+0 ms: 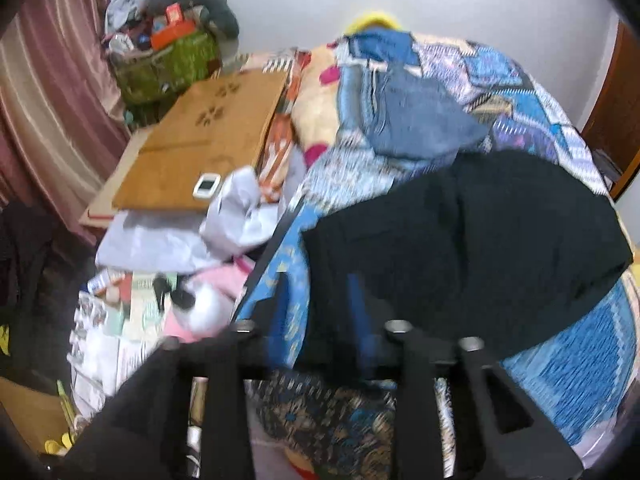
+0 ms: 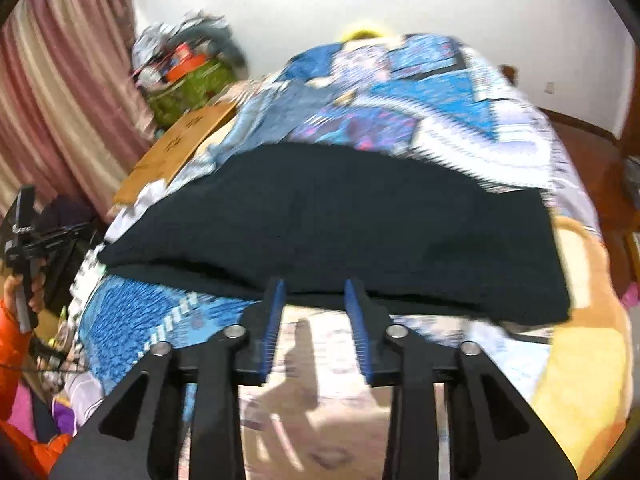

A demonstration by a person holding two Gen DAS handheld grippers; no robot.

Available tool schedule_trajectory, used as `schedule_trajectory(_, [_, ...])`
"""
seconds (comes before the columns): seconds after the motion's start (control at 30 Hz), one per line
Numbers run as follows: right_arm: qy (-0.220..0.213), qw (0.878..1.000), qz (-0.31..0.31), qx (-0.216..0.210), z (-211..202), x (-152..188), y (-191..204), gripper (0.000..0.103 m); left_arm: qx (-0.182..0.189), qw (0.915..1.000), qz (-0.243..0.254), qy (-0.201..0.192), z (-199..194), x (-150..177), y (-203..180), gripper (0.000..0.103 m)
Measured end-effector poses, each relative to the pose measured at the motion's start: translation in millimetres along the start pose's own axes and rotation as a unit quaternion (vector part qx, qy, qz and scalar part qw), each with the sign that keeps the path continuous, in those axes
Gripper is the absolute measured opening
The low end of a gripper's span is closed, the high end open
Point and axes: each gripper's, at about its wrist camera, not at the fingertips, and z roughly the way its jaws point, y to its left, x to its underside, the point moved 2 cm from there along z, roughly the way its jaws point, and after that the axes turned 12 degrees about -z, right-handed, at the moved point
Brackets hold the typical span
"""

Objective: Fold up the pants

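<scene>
The dark navy pants lie folded in a broad band across the patterned blue bedspread; they also show in the left wrist view. My right gripper is open and empty, its blue-padded fingertips right at the near edge of the pants. My left gripper is open and empty just above the left end of the pants, at the bed's edge. The left gripper also shows at the far left of the right wrist view, held in a hand with an orange sleeve.
A blue garment lies farther up the bed. A wooden board with a white phone lies left of the bed, amid clothes and papers. A green basket full of things stands by the curtain.
</scene>
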Motion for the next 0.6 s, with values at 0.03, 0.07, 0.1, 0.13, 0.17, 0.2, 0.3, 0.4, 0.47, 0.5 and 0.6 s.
schedule_trajectory(0.03, [-0.006,1.000,0.009,0.014,-5,0,-12,0.044,0.002,1.0000,0.004,-0.006,0,-5,-6,0.051])
schedule_trajectory(0.07, [-0.012,0.999,0.016,0.026,-8,0,-21,0.046,0.005,0.9998,0.009,-0.014,0,-11,-15,0.054])
schedule_trajectory(0.1, [-0.014,0.999,0.028,0.041,-11,1,-35,0.048,0.008,0.9997,0.014,-0.016,2,-14,-22,0.061])
schedule_trajectory(0.13, [-0.014,0.998,0.041,0.055,-13,3,-48,0.048,0.011,0.9996,0.018,-0.018,4,-17,-29,0.065])
schedule_trajectory(0.17, [-0.013,0.996,0.052,0.067,-15,5,-59,0.048,0.016,0.9995,0.021,-0.017,7,-20,-37,0.066])
schedule_trajectory(0.2, [-0.013,0.995,0.065,0.079,-18,6,-69,0.048,0.023,0.9993,0.026,-0.013,13,-22,-47,0.067])
schedule_trajectory(0.3, [0.000,0.988,0.096,0.118,-16,16,-105,0.054,0.031,0.9987,0.041,0.002,30,-24,-71,0.068])
schedule_trajectory(0.4, [0.024,0.981,0.126,0.144,-6,32,-136,0.054,0.026,0.9978,0.057,0.022,52,-21,-91,0.069])
schedule_trajectory(0.47, [0.039,0.977,0.151,0.145,2,43,-152,0.054,0.025,0.9971,0.060,0.040,67,-16,-99,0.069])
schedule_trajectory(0.5, [0.045,0.975,0.163,0.141,7,50,-158,0.054,0.023,0.9966,0.061,0.050,75,-13,-102,0.069])
schedule_trajectory(0.6, [0.059,0.973,0.182,0.132,21,61,-169,0.054,0.013,0.9953,0.061,0.075,95,-1,-106,0.074])
